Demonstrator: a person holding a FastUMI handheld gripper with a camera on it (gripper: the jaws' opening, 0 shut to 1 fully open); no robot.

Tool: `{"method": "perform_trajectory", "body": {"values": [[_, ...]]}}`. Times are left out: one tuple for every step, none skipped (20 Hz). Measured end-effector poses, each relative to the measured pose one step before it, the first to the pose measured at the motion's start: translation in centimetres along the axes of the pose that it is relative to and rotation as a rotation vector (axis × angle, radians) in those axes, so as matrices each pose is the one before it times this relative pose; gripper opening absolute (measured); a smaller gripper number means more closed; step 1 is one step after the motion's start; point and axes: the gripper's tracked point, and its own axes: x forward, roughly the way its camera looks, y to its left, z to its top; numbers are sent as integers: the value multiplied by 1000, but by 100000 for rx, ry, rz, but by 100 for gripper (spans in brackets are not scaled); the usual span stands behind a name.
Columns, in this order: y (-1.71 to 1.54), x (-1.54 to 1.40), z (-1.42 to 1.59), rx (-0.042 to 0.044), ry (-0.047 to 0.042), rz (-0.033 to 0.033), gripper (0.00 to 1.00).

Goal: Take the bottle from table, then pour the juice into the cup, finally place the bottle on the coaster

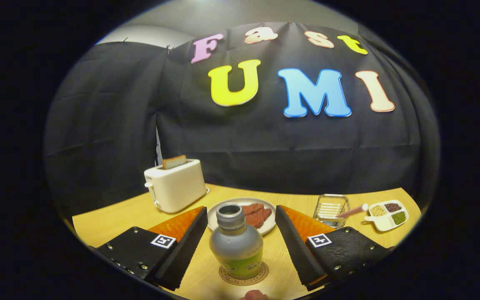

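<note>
On the coaster [243, 275] between the spread, released fingers of the gripper [240, 246] the bottle [236, 243] is stood upright, so the gripper is best drawn straight back without brushing it.

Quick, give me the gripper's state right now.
Gripper: open, fingers spread either side of the bottle without touching it; the bottle stands on the coaster.
</note>
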Motion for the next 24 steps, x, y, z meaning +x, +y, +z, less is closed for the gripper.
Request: {"method": "perform_trajectory", "body": {"values": [[-199,-1139,2590,560,-3514,-1773,99],[-1000,-1246,2206,-555,-2192,-3924,99],[-1521,-1329,2669,-2493,-926,-6091,99],[-1445,-1433,2542,-2033,-1382,-4385,99],[-934,-914,2266,-1313,-920,-2895,99],[-1121,-931,2355,-890,-1007,-2517,99],[-1313,-934,2346,-926,-469,-2674,99],[-1288,-838,1881,-353,-873,-1783,99],[-1361,-686,1458,-302,-101,-2985,99],[-1416,-648,1220,134,-40,-3062,99],[-1383,-999,1458,791,-425,-3136,99],[-1386,-1235,1474,157,-1584,-1981,99],[-910,-534,975,-303,-1183,-1654,99],[-961,-366,750,-582,-680,-1632,99],[-677,-450,373,-110,-800,-526,99],[-418,-396,350,661,-472,186,99],[-530,-295,50,609,-139,-339,99],[-770,-181,-240,529,433,-372,99],[-758,-233,-430,965,588,53,99],[-721,-237,-524,1412,836,-182,99],[-439,-275,-285,1158,327,483,99],[-638,-188,-273,1219,-166,455,99],[-569,-115,-138,522,-37,-105,99],[-551,43,-257,228,246,348,99]]}}
